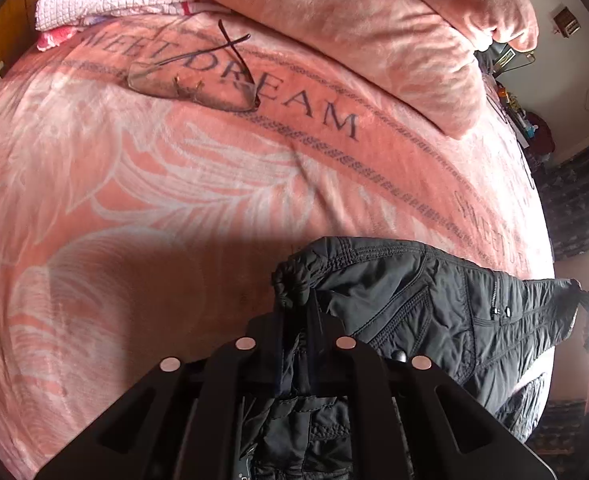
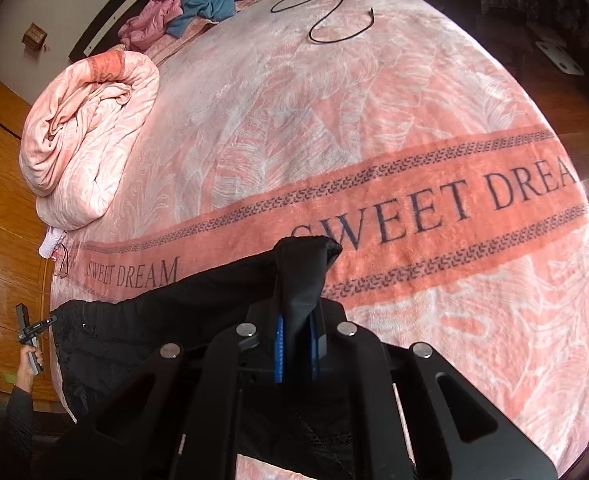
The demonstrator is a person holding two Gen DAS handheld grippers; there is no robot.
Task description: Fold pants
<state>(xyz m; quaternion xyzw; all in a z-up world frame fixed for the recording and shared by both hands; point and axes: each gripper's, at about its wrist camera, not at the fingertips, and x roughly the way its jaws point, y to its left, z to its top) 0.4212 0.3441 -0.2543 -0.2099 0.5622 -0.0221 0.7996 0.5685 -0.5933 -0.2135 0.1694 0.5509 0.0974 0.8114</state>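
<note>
The black pants [image 1: 434, 304] hang stretched over the bed [image 1: 134, 200], left gripper [image 1: 298, 320] and right gripper [image 2: 300, 320] each clamping a bunched end. Soft, padded, probably limp; grip seams.

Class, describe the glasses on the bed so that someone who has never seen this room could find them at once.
Start at the pink blanket covering the bed and find its "SWEET DREAM" band. The glasses lie on that lettering, below the folded white checked cloth. They are the only thin, clear, hard thing there, with crossed dark temples; all around them is soft fabric.
</note>
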